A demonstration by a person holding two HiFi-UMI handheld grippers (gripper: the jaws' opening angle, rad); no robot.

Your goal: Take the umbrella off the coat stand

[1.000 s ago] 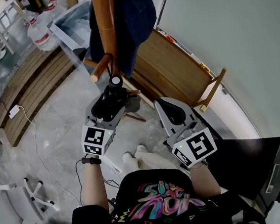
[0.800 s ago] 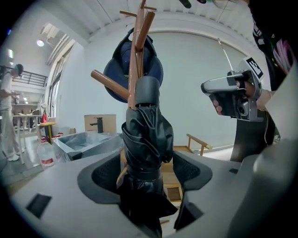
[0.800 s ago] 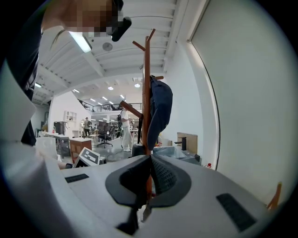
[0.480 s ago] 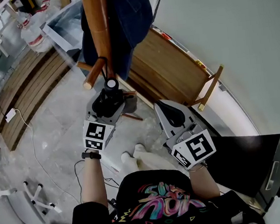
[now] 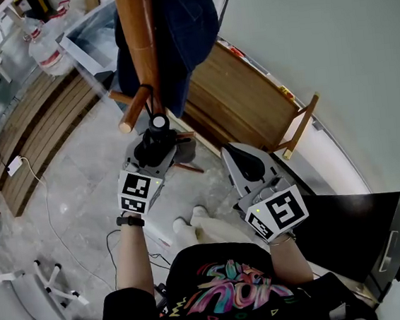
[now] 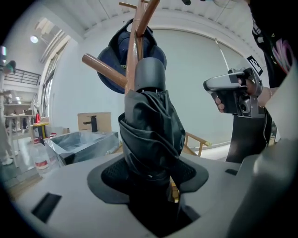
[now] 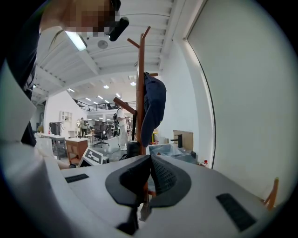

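Observation:
A black folded umbrella (image 6: 151, 135) hangs by its loop from a peg (image 5: 132, 109) of the wooden coat stand (image 5: 138, 41); its round handle end (image 5: 159, 121) faces up in the head view. My left gripper (image 5: 156, 146) reaches around the umbrella's body. Its jaws have just been closing, and the pads (image 6: 109, 174) press on the black fabric between them. A dark blue cap (image 5: 189, 22) hangs higher on the stand. My right gripper (image 5: 246, 161) hovers to the right of the stand, shut with nothing in it (image 7: 148, 181).
A wooden folding frame (image 5: 251, 101) leans on the wall behind the stand. A black cabinet (image 5: 364, 238) stands at the right. Wooden slats (image 5: 40, 130), a water jug (image 5: 50, 54), a plastic-lined bin (image 5: 94, 35) and a white cable (image 5: 49, 207) lie to the left.
My left gripper has moved in toward the stand, so the umbrella now sits deep between its jaws, which have narrowed onto it. The right gripper has stayed put.

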